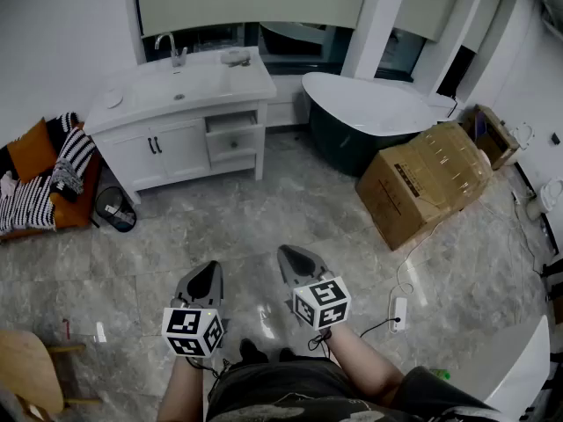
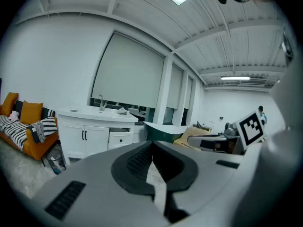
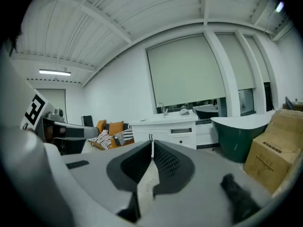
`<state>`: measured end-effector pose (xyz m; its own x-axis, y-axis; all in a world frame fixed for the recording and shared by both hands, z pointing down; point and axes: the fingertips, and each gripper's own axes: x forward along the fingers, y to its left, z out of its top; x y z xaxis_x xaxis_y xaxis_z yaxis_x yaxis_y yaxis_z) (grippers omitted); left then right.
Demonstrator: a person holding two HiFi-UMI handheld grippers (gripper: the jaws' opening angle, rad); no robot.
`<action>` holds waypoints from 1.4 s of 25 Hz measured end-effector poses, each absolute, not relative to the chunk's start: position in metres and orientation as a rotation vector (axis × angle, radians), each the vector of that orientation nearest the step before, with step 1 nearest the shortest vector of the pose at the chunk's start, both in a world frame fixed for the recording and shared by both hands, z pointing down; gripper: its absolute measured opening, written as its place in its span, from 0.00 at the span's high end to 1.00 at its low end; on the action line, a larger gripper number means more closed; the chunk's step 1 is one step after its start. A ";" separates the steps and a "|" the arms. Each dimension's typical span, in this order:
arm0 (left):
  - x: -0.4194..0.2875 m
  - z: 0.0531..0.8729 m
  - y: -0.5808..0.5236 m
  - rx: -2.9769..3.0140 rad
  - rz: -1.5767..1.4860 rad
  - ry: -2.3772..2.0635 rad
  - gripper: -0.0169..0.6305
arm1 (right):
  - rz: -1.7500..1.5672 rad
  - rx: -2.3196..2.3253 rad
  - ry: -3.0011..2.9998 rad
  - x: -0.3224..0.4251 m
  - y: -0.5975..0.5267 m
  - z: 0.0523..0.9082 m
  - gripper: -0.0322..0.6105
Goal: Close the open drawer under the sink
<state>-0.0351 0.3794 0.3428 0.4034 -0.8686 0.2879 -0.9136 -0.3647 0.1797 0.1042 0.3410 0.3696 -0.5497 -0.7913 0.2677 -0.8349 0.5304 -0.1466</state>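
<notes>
A white vanity (image 1: pixel 171 148) with a sink (image 1: pixel 183 84) and a faucet (image 1: pixel 167 46) stands against the far wall. Its upper right drawer (image 1: pixel 232 124) is pulled out a little; the same drawer (image 2: pixel 120 132) (image 3: pixel 182 131) shows small in both gripper views. My left gripper (image 1: pixel 203 281) and right gripper (image 1: pixel 296 261) hover over the marble floor, far from the vanity, pointing toward it. Both have their jaws together with nothing between them. In the left gripper view my left gripper (image 2: pixel 152 143) is shut; in the right gripper view my right gripper (image 3: pixel 151 142) is shut.
A dark green bathtub (image 1: pixel 365 112) stands right of the vanity, with a large cardboard box (image 1: pixel 427 179) in front of it. An orange sofa (image 1: pixel 40 178) with striped cloth lies at left, a small bin (image 1: pixel 115 209) beside the vanity. A power strip (image 1: pixel 398 313) and cable lie near my right foot.
</notes>
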 end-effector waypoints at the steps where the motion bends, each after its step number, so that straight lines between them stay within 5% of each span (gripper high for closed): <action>1: -0.033 0.341 0.382 2.361 0.212 -1.552 0.95 | 0.384 1.392 -2.599 0.105 0.343 0.368 0.90; 35: -0.069 0.372 0.309 2.350 0.286 -1.514 0.95 | 0.468 1.501 -2.559 0.094 0.263 0.397 0.90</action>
